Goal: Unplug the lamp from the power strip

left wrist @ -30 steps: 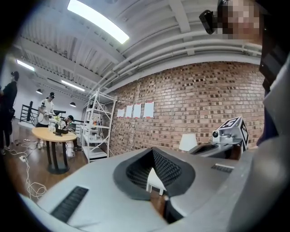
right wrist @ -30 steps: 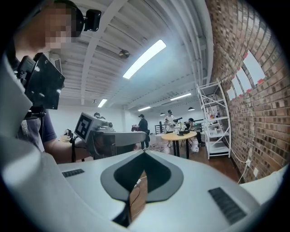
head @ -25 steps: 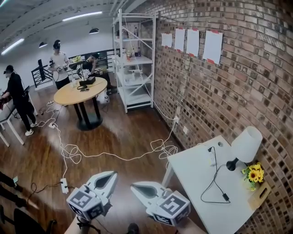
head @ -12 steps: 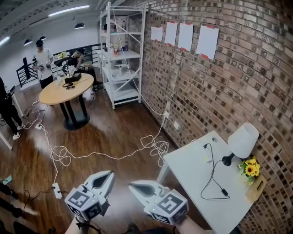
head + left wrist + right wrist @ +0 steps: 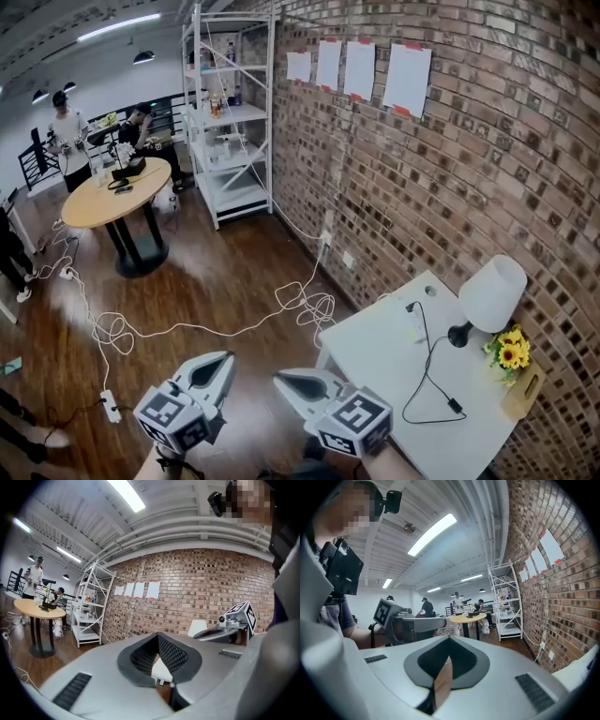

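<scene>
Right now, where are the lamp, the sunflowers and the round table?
lamp (image 5: pixel 493 292), head view, on its white shade.
sunflowers (image 5: pixel 510 354), head view, on a yellow bloom.
round table (image 5: pixel 94 204), head view, on its bare wooden top.

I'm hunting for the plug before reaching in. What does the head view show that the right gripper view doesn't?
Only the head view: the lamp, its black cord and the power strip, all on the white table, with the sunflowers beside the lamp.
Only the right gripper view: the ceiling light strip and the camera on the person's head.
Both: the round table, the white shelf, the brick wall with its papers, and the left gripper.
</scene>
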Tool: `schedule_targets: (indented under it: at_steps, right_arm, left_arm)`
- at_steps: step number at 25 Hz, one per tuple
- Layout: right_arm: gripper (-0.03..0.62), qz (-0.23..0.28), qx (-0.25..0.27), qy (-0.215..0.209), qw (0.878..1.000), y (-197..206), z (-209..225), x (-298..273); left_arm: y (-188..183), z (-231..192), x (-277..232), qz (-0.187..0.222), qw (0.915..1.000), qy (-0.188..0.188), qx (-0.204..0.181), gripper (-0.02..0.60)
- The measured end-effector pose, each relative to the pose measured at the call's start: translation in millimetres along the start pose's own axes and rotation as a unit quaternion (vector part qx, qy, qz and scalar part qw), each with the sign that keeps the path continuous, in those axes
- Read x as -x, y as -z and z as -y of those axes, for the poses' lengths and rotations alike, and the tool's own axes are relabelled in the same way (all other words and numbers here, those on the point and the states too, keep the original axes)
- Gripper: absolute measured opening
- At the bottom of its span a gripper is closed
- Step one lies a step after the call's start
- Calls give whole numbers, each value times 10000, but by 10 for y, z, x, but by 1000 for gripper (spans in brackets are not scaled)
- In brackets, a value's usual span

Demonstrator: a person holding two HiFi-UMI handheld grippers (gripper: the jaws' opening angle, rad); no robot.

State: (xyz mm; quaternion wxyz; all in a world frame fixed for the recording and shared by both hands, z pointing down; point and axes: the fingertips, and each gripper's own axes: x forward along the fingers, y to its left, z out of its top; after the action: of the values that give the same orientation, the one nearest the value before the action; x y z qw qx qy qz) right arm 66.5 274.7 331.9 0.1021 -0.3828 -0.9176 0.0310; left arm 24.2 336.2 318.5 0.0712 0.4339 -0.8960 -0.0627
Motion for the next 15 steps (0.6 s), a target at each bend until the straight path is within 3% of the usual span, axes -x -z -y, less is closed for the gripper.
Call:
schedule_targets:
  at_steps: [4,9,15]
  right_arm:
    - [-12,18,-35,16,10000,-39,466,30]
    - [-12,32,-3,-59,10000,-130,970,85]
    - [-12,64,-108,-16,9999,-158,1531,254]
  left_arm:
    - [4,-116,-411,-21,9993,-106,-356,20]
    - [-174,8,-962,-67,9997,-66,-238,20]
    - [-109,-18,-1513,-79,9981,-90,-604,20]
